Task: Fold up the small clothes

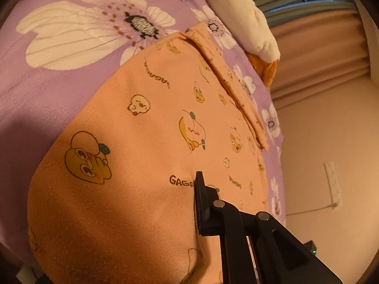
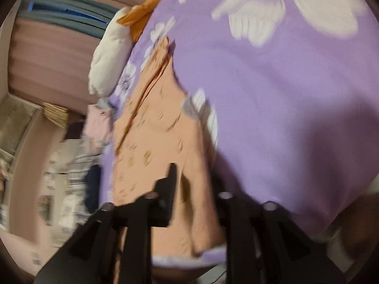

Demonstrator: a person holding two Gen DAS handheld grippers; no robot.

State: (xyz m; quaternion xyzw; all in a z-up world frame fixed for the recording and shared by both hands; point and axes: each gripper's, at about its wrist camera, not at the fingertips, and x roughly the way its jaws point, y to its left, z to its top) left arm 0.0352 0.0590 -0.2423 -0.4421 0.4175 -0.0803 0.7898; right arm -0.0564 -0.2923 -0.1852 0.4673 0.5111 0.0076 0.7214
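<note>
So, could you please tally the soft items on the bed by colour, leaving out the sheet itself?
Orange printed garment: 1
White plush toy with an orange part: 1
Pink fabric at the far edge of the purple floral sheet: 1
Total: 3

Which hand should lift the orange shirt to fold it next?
Probably the left. Its tool is already shut on the orange shirt near its edge. The right tool looks apart over the shirt, and that view is blurred.
</note>
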